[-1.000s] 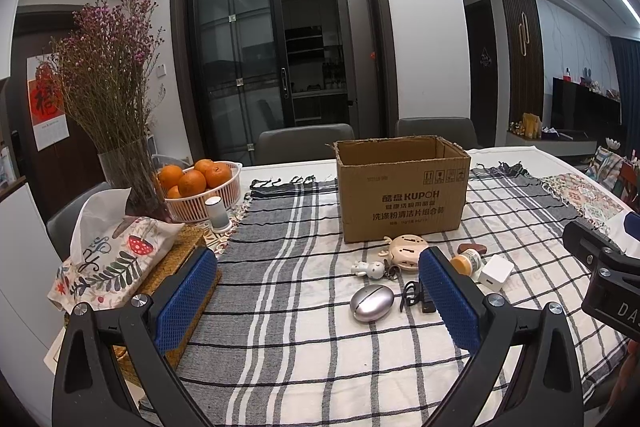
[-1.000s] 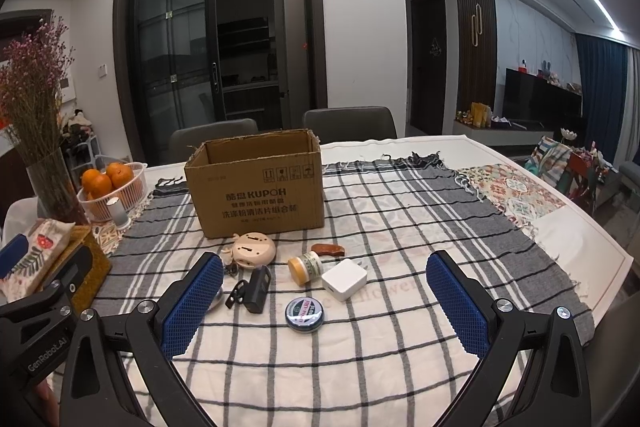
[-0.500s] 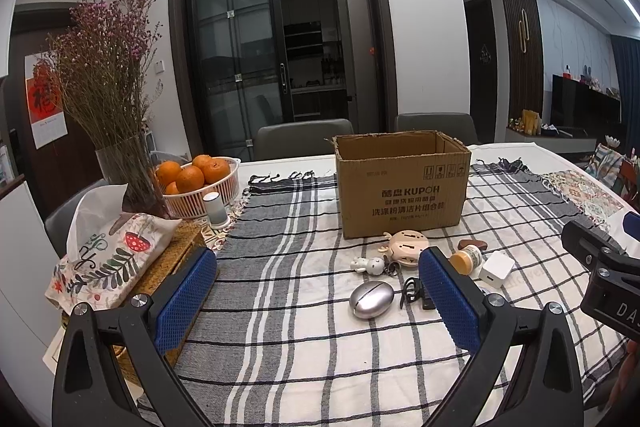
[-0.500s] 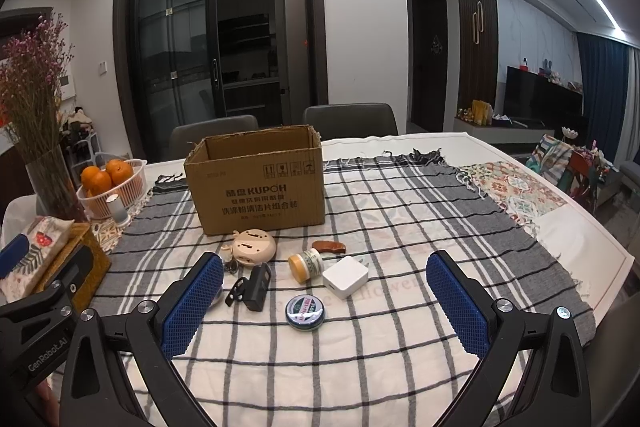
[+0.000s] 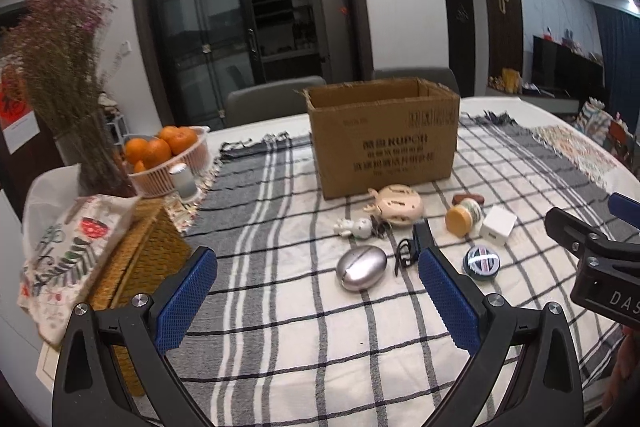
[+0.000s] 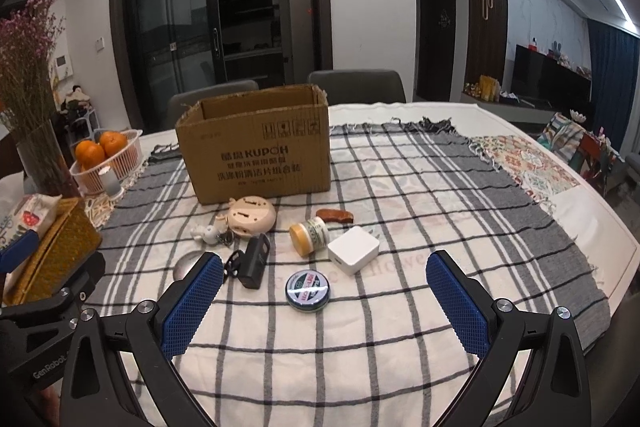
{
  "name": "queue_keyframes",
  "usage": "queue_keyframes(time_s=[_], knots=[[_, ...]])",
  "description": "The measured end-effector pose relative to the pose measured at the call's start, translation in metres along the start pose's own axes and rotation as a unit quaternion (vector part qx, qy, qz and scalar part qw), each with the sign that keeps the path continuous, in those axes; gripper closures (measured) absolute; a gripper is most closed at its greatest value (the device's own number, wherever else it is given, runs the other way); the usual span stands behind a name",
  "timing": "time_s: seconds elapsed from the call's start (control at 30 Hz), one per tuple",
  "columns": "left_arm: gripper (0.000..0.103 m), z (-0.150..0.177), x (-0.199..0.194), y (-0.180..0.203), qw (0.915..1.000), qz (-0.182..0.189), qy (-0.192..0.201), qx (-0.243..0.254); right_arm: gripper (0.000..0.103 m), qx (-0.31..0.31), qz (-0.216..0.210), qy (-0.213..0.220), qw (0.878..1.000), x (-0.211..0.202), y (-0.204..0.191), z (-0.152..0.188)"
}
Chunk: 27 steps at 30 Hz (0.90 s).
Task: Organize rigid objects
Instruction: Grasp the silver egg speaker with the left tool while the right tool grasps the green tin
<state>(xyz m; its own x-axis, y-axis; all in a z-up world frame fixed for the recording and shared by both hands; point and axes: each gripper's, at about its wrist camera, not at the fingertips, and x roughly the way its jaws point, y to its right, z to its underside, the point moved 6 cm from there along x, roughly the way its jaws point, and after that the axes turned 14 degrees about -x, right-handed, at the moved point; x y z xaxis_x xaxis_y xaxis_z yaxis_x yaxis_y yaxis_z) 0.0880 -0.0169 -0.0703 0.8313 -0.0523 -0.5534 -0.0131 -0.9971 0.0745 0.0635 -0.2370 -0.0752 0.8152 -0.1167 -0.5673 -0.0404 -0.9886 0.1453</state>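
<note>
On the checked cloth [image 6: 400,187], before the open cardboard box [image 6: 256,155], small items cluster: round tin [image 6: 307,290], white cube [image 6: 353,254]. Left gripper [image 5: 316,287] and right gripper [image 6: 324,299] hover above, jaws spread, empty.

Cardboard box [image 6: 256,155], front face near the tablecloth's far edge: "KUPOH" among Chinese characters too blurred to read.
Left gripper [image 6: 48,327] body, right wrist view: "GenRobot", cut off.
Right gripper [image 5: 600,267] body, left wrist view: "DAS", cut off.
Round tin [image 6: 307,286] lid: unreadable print.
</note>
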Motion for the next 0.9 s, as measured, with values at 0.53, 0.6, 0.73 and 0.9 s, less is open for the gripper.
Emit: queue_keyframes(time_s=[0.53,0.6,0.73,0.9], knots=[[0.007,0.022,0.082,0.011,0.9945,0.047,-0.074,0.056,0.002,-0.019,-0.031,-0.083,0.996,0.081,-0.019,0.023],[0.009,0.025,0.092,0.013,0.9932,0.054,-0.082,0.062,0.004,-0.021,-0.035,-0.09,0.995,0.09,-0.021,0.025],[0.011,0.03,0.109,0.016,0.9908,0.065,-0.094,0.072,0.007,-0.023,-0.037,-0.106,0.993,0.106,-0.025,0.031],[0.016,0.037,0.13,0.018,0.9871,0.079,-0.119,0.072,0.014,-0.025,-0.045,-0.124,0.991,0.125,-0.029,0.037]])
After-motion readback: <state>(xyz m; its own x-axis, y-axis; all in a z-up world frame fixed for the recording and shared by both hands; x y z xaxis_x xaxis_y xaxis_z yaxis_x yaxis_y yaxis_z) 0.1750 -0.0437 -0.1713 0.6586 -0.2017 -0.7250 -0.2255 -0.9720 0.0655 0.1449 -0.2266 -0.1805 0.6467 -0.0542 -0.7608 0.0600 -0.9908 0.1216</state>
